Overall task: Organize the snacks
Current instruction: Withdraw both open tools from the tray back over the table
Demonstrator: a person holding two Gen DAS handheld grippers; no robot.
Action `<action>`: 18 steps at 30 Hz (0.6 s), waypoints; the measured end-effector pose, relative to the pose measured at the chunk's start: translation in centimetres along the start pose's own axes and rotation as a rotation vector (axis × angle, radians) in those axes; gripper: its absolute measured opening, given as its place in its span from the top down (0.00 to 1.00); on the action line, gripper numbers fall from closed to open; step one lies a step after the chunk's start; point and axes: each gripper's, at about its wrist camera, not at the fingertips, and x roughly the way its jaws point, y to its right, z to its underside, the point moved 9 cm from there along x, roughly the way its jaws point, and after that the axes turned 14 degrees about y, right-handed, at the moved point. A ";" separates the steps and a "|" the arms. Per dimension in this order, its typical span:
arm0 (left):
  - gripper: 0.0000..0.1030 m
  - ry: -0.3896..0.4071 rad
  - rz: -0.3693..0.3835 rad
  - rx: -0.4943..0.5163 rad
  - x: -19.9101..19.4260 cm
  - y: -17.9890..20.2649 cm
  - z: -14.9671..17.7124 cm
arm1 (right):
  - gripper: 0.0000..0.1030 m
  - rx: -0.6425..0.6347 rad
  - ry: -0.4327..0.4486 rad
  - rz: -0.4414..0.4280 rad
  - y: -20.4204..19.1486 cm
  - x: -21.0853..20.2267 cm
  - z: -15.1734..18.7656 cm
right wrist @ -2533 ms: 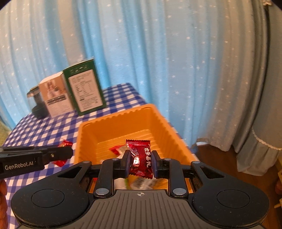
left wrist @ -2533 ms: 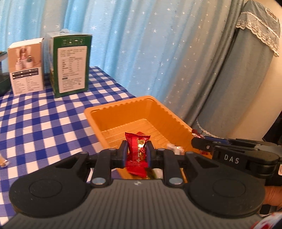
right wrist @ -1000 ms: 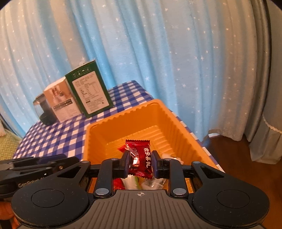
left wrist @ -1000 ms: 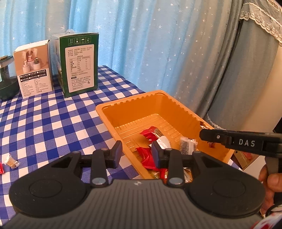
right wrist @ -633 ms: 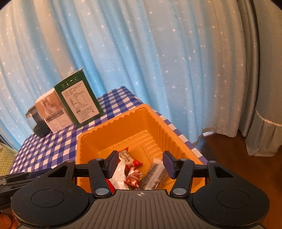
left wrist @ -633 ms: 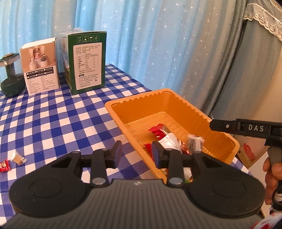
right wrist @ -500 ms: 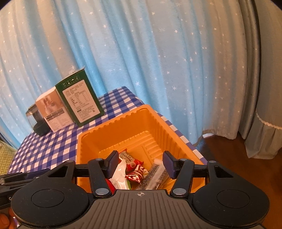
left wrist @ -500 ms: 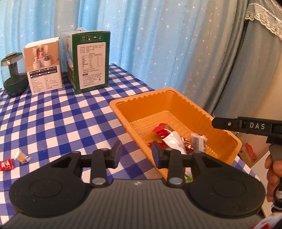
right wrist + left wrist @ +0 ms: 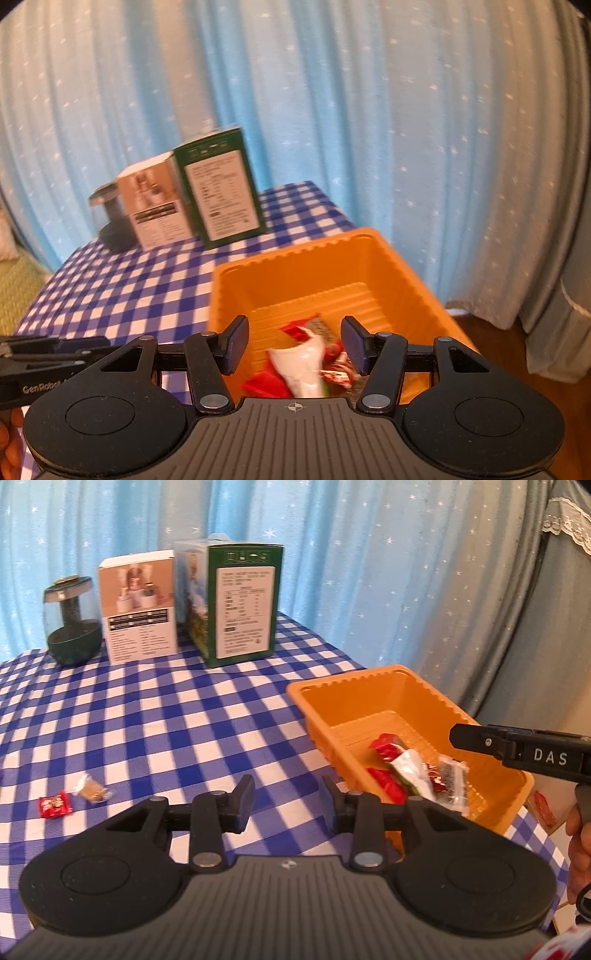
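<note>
On the checked tablecloth [image 9: 155, 716], the orange tray [image 9: 373, 686] is seen right with wrappers inside, both the left gripper [image 9: 286, 801] and right gripper [image 9: 293, 343] are spread empty, and the light, crinkly red candy [image 9: 54, 804] at near left is judged best pinched across its flat middle.

1 orange tray [image 9: 369, 686], 2 loose candies [image 9: 54, 803] on cloth, 2 boxes [image 9: 137, 613], 1 jar [image 9: 72, 622], 2 grippers [image 9: 287, 800].

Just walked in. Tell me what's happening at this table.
A person with a handheld claw in each hand is sorting wrapped snacks into an orange plastic tray on the blue-and-white checked tablecloth. Both the left claw and the right claw are open and empty. Several wrappers lie in the tray; a small red candy and a clear-wrapped tan sweet are not yet in it.
</note>
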 end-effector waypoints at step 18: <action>0.64 -0.023 -0.141 -0.007 -3.0 -9.1 1.3 | 0.46 -0.157 -0.031 -0.187 -10.2 3.0 2.2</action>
